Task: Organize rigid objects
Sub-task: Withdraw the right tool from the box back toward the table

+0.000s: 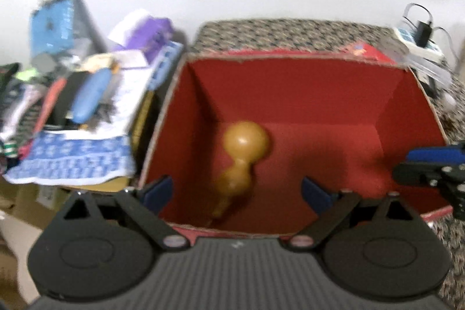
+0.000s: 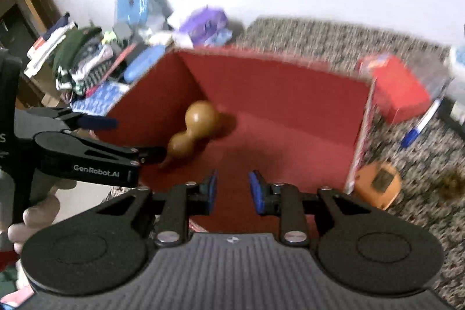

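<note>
One wooden gourd (image 1: pixel 242 161) already lies on the floor of the red box (image 1: pixel 290 83), close to its left wall, so I judge that the task has begun but is far from finished. Outside the box, on the speckled cloth (image 2: pixel 348 42), I count three things that seem to wait: one small red carton (image 2: pixel 398 89), one blue pen (image 2: pixel 418 127) and one round orange gadget (image 2: pixel 377 185). The left gripper (image 1: pixel 237 189) stands wide open over the box and holds nothing. The right gripper (image 2: pixel 232 191) has its jaws nearly together, with only a narrow gap, and nothing is between them. The pile of clutter (image 1: pixel 72 95) on the left is too blurred to count.
</note>
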`<state>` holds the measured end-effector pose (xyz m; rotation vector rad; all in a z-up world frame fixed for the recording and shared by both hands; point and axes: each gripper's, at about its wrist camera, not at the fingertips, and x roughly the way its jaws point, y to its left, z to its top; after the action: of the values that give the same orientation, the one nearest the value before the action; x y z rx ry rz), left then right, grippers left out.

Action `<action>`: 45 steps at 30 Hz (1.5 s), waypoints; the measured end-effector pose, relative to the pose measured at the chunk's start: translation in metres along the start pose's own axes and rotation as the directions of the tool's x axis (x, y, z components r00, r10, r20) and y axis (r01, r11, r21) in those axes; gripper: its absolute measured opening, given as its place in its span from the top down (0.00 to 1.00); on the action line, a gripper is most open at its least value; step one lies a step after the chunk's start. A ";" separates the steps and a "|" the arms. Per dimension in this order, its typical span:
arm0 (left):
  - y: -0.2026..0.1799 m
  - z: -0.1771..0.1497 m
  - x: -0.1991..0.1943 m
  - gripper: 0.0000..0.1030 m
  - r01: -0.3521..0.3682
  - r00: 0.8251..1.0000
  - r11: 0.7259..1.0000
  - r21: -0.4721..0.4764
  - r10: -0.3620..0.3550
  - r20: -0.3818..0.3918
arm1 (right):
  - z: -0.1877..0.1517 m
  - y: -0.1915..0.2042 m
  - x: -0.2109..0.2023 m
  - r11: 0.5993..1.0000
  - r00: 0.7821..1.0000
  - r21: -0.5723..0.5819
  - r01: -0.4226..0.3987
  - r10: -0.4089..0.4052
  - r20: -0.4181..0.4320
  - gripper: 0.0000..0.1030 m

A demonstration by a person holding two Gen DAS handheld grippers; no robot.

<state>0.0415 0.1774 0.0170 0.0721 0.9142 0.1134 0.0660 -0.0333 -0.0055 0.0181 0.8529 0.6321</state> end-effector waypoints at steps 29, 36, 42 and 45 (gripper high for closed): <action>-0.021 -0.006 -0.047 0.00 -0.118 0.986 0.989 -0.085 0.127 0.108 | -0.017 0.000 -0.033 0.990 0.979 0.120 0.080 -0.100 0.178 0.61; -0.012 -0.008 -0.046 0.00 -0.010 0.987 0.999 -0.039 0.016 0.161 | -0.028 0.020 -0.039 0.975 0.959 0.133 0.176 -0.201 0.198 0.61; -0.018 -0.020 -0.052 0.00 0.024 0.976 0.999 0.025 -0.029 0.214 | -0.033 0.030 -0.042 0.954 0.936 0.192 0.231 -0.272 0.224 0.61; -0.012 -0.023 -0.057 0.01 0.070 0.974 0.998 -0.005 -0.068 0.216 | -0.035 0.034 -0.046 0.944 0.919 0.210 0.255 -0.304 0.250 0.61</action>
<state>-0.0102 0.1588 0.0466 0.0395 0.6983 0.0457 0.0009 -0.0374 0.0118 0.1377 0.6173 0.2735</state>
